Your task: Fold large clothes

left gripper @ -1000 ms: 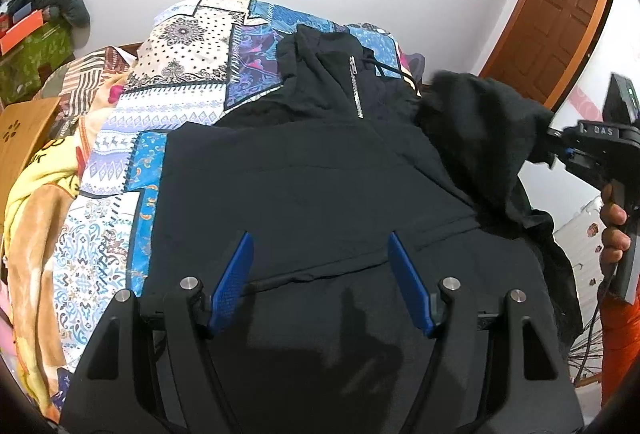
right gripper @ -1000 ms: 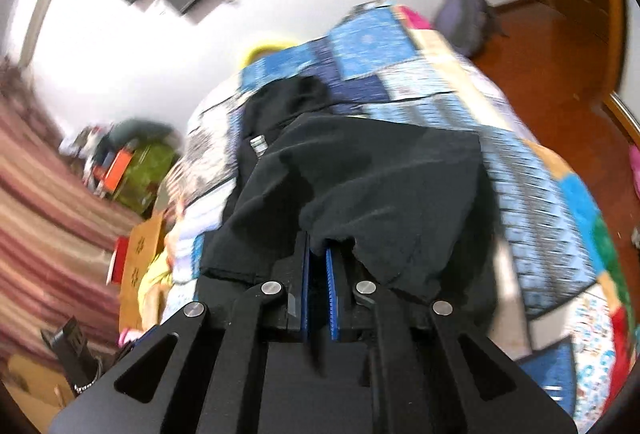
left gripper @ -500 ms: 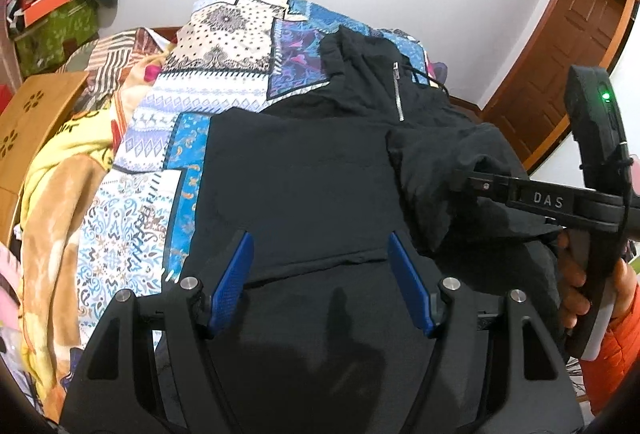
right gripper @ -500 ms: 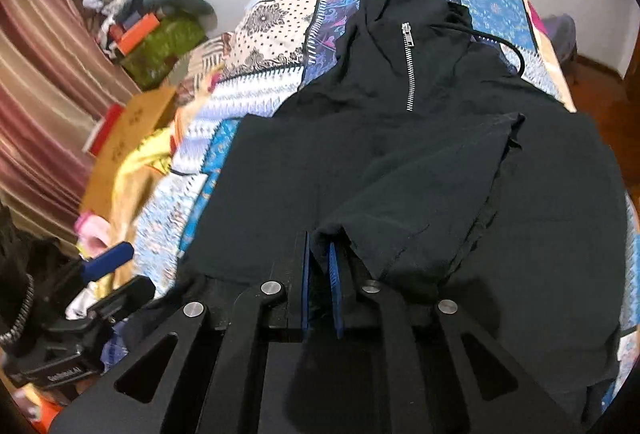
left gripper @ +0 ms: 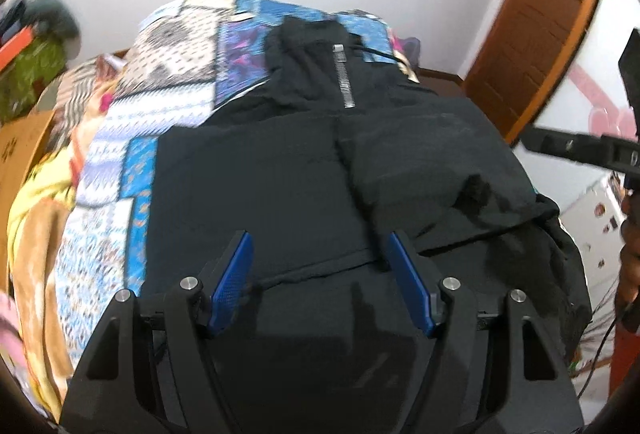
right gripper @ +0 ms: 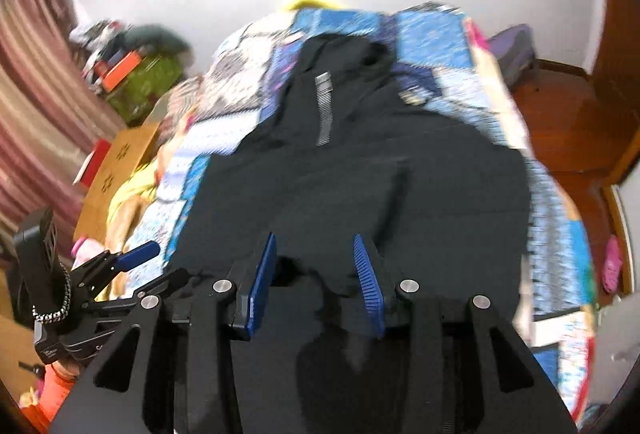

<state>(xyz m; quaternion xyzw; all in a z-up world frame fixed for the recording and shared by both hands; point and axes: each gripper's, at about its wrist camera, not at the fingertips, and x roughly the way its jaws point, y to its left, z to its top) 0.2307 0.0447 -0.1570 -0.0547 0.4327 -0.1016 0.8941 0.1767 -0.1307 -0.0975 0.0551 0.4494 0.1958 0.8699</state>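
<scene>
A black zip-neck hoodie (left gripper: 280,170) lies flat on the patchwork bed, collar and silver zipper (left gripper: 343,78) at the far end. Its right sleeve (left gripper: 432,170) lies folded across the body. The hoodie also shows in the right wrist view (right gripper: 380,186). My left gripper (left gripper: 320,266) is open and empty over the hoodie's near hem. My right gripper (right gripper: 316,266) is open and empty over the near hem; its body shows at the right edge of the left wrist view (left gripper: 580,148). The left gripper appears at lower left of the right wrist view (right gripper: 132,266).
The patchwork quilt (left gripper: 176,74) covers the bed. Yellow and orange blankets (left gripper: 32,218) hang at its left side. A cardboard box (right gripper: 120,162) and clutter (right gripper: 132,70) stand left. A wooden door (left gripper: 536,18) and wood floor (right gripper: 568,122) are right.
My right gripper opened and let go of the sleeve, which now lies folded on the hoodie's body. The right gripper drew back to the right. My left gripper stayed open.
</scene>
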